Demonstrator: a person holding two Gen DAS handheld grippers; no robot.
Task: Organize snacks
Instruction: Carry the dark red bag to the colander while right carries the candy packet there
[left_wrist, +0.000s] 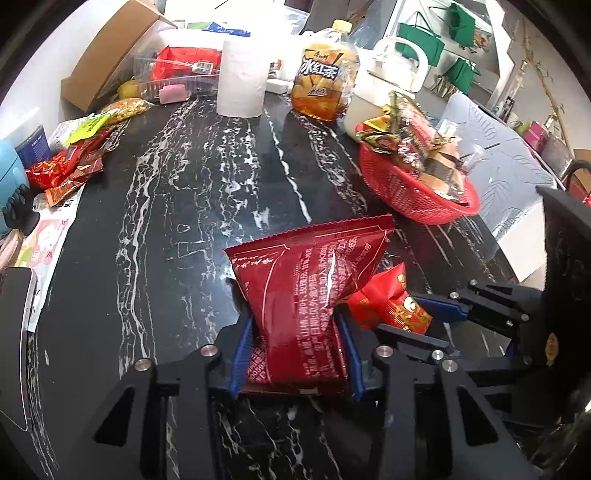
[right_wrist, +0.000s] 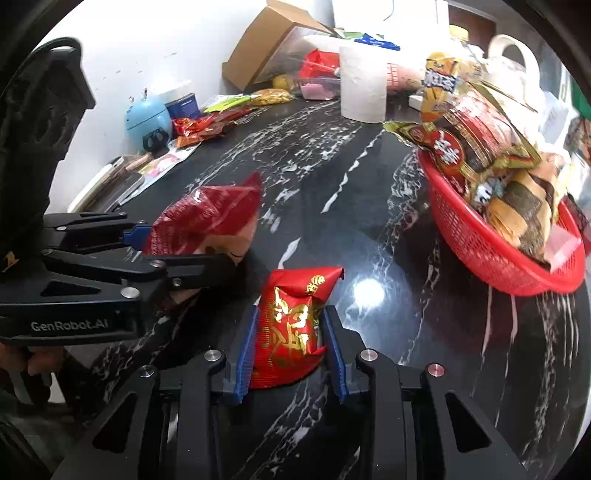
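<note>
My left gripper (left_wrist: 295, 354) is clamped on a dark red snack bag (left_wrist: 310, 291); the blue pads pinch its near end so the pack waists in between them, and the rest fans out over the counter (left_wrist: 177, 206) toward the far side. My right gripper (right_wrist: 291, 350) is clamped on a smaller bright red packet with gold print (right_wrist: 291, 321), pads pressed into both its sides, its far end crumpled and standing up. The two grippers sit just beside each other, the right one to the right of the left, each showing in the other's view. Whether either pack is lifted clear of the black, white-veined counter I cannot tell. To the far right stands a red mesh basket (right_wrist: 476, 243), piled with wrapped snacks. Behind it are an iced-tea bottle (left_wrist: 325, 74) and a white kettle (left_wrist: 399, 70). A paper roll (left_wrist: 242, 79) stands at far centre. At far left lies a loose heap of small red and orange packets (left_wrist: 66, 170), with a cardboard box (left_wrist: 110, 51) beyond.
</note>
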